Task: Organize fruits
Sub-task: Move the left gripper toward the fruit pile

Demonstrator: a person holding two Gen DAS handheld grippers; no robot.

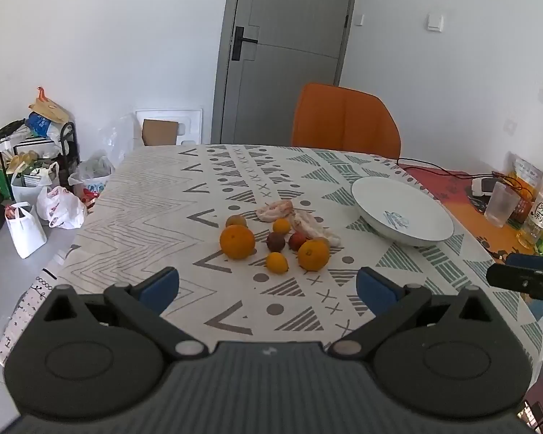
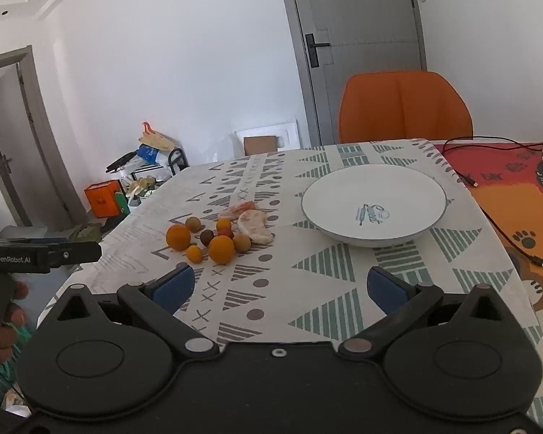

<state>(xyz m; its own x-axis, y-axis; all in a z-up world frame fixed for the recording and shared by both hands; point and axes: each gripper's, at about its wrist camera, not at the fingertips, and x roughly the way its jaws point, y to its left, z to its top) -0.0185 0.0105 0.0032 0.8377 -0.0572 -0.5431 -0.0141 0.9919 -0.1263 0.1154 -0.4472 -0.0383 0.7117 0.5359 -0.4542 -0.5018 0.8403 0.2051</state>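
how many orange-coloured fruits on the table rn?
4. Two big: one at the cluster's left, one at its near right. Two small: one at the front between them, one farther back. Others may hide behind.

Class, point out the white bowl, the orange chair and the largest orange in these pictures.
white bowl (image 2: pixel 344 195): right wrist view, bare inner surface.
orange chair (image 1: pixel 344 119): left wrist view, backrest.
largest orange (image 1: pixel 237 241): left wrist view, middle of its peel.
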